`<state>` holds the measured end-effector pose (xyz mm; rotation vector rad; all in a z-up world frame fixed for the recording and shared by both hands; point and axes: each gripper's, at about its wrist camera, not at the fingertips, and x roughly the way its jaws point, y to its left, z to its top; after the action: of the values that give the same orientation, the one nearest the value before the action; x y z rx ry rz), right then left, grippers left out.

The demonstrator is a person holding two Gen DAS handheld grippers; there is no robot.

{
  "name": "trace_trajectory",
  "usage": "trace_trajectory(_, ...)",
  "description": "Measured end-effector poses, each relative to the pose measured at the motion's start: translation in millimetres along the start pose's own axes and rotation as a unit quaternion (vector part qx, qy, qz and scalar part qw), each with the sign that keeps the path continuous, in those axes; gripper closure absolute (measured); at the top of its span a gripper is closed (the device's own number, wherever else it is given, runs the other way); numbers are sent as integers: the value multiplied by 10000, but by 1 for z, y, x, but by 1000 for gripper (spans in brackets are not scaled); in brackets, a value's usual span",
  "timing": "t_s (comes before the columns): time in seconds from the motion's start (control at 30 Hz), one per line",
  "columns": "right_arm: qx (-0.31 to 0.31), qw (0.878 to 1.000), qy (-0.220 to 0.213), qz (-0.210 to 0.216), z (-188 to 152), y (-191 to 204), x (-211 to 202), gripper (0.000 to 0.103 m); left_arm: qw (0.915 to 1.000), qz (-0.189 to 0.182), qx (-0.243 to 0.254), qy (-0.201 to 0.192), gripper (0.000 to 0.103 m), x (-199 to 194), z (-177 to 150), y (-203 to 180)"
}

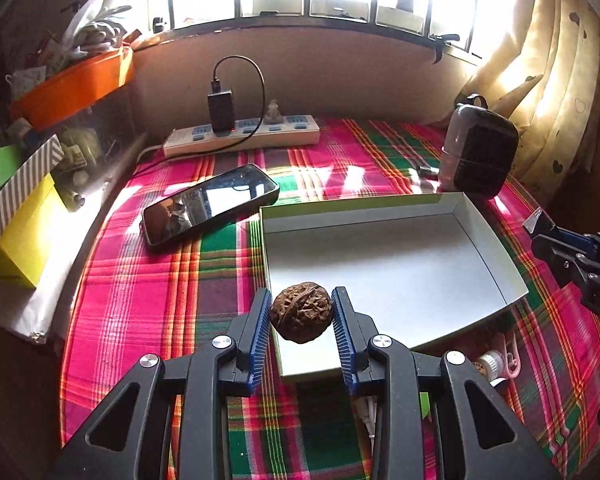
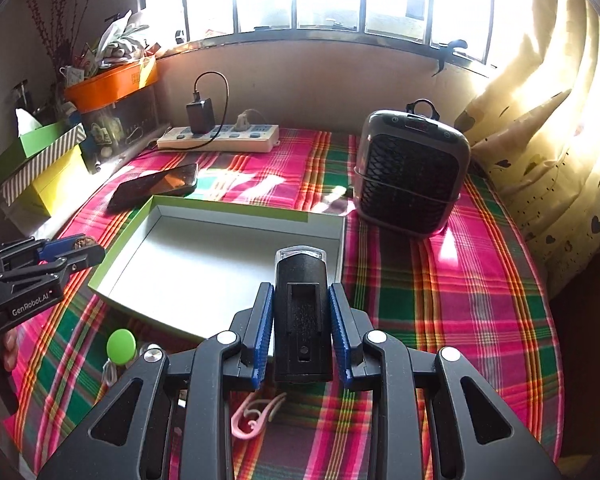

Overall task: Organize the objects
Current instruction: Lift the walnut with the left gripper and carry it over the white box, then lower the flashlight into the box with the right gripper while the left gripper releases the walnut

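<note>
The left claw point(image 1: 301, 312) is closed onto a walnut point(image 1: 301, 313), its blue pads pressed to the nut's two sides; it hangs over the near left corner of the box lid point(image 1: 380, 208), and whether the nut touches the lid's floor cannot be told. The right claw point(image 2: 301, 312) has its pads clamped on a small black device point(image 2: 303, 320) with a clear tip; what the device is cannot be made out; it is held above the near right corner of the lid, and its lower end is hidden behind the claw's frame. The white inside of the lid shows nothing lying in it beyond the held things over its corners. A pink clip point(image 2: 256, 416) and a green round piece point(image 2: 121, 343) lie on the plaid-covered surface point(image 2: 440, 300) near the lid's front edge, partly hidden by the claw; a white cable beside them is cut off. A phone point(image 1: 210, 204) lies face up just beyond the lid's far left corner; a black speaker-like unit point(image 2: 412, 172) stands upright by its far right corner; a power strip point(image 1: 244, 136) with a plugged charger lies by the wall. An orange tub point(image 1: 76, 84) on the left holds a jumble too cluttered to name; the window is washed out by glare.
</note>
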<state>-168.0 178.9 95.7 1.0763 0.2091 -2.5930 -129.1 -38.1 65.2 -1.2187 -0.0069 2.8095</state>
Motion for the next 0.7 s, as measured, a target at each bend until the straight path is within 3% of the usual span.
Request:
trace_trajectory(0.3,187,9996,189,98,24,3,38,74,9999,-27,-59,90,74,27,23,-2)
trace_trajectory(0.7,281,9980,568,-28,20,-4,91,74,9990,42,-59,434,74,79,29,-5)
